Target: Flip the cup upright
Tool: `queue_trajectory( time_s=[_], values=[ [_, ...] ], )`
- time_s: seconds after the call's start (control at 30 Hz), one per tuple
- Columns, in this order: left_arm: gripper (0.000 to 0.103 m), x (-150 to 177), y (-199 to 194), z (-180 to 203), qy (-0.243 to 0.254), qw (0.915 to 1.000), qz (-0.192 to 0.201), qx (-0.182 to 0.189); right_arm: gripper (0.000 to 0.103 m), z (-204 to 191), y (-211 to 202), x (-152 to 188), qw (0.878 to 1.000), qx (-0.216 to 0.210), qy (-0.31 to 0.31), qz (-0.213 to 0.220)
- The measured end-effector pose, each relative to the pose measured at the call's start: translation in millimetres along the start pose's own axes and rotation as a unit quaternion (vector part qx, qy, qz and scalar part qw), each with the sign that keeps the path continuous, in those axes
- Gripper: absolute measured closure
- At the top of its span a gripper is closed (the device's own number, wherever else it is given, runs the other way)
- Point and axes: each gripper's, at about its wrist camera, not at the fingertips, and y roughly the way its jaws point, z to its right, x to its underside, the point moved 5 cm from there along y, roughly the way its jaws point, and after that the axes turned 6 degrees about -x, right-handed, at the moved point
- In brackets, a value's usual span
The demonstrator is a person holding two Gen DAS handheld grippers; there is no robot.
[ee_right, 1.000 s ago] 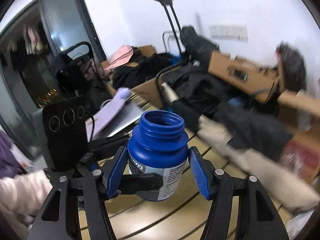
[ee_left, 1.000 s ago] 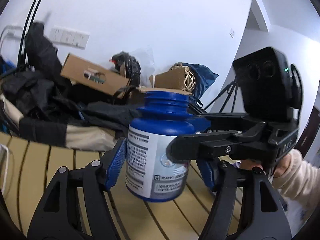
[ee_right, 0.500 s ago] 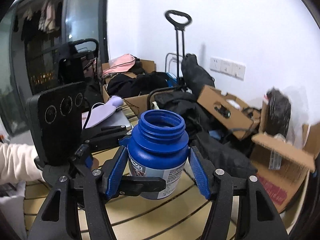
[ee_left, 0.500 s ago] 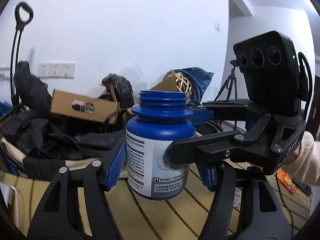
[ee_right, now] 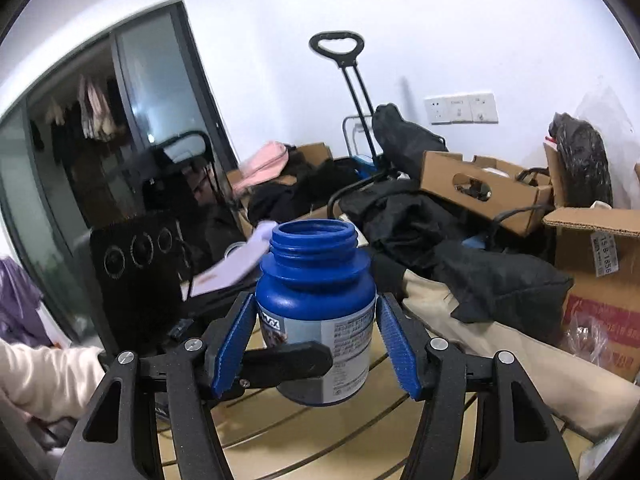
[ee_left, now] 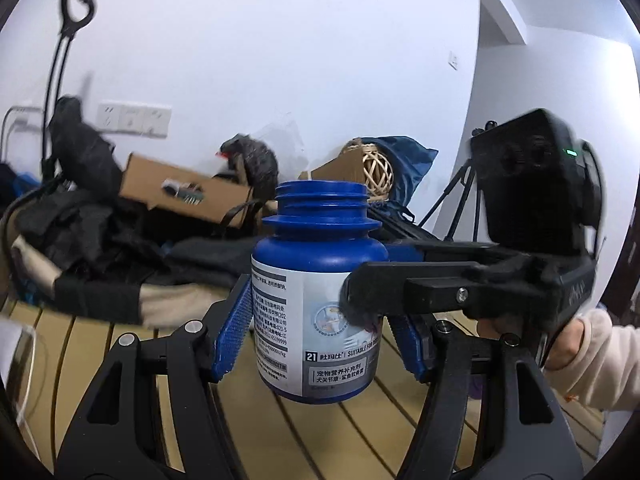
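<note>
The cup is a blue plastic bottle [ee_left: 316,304] with a white label and an open threaded mouth. It is upright, mouth up, held above the slatted wooden table [ee_left: 340,440]. My left gripper [ee_left: 318,334] and my right gripper [ee_right: 316,344] both clamp its body with blue pads, from crossing directions. In the left wrist view a right finger [ee_left: 432,292] crosses the label. In the right wrist view a left finger [ee_right: 288,358] crosses the bottle [ee_right: 316,312] low down. The bottle's base looks clear of the table.
Beyond the table lie dark clothes [ee_left: 92,236], cardboard boxes [ee_right: 484,188] and a trolley handle [ee_right: 338,46] against a white wall. A tripod [ee_left: 460,196] stands at the right. The person's sleeved hands [ee_left: 580,360] hold the gripper handles.
Both grippers stay shut on the bottle and it stays upright. The views have swung slightly, so the background has shifted; the bottle sits about the same height above the table.
</note>
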Motion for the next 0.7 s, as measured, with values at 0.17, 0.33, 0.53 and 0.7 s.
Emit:
queue_trajectory(
  time_s=[0.17, 0.33, 0.53, 0.7],
  values=[
    [0.043, 30.1, -20.9, -5.9, -0.006, 0.9988, -0.039, -0.028, 0.036, -19.2, 21.3, 35.1, 0.999, -0.013, 0.034, -0.007],
    [0.043, 77.6, -33.7, -17.5, -0.077, 0.9893, -0.118, -0.039, 0.061, -32.7, 33.0, 77.4, 0.997, 0.046, 0.057, -0.033],
    [0.045, 110.0, -52.5, -16.4, -0.092, 0.9826, -0.156, -0.04, 0.062, -46.9, 43.2, 108.3, 0.994, 0.072, 0.063, -0.049],
    [0.059, 111.7, -60.6, -5.1, -0.075, 0.9843, -0.157, -0.029, 0.062, -57.2, 39.8, 117.3, 0.992, 0.076, 0.089, -0.055]
  ],
)
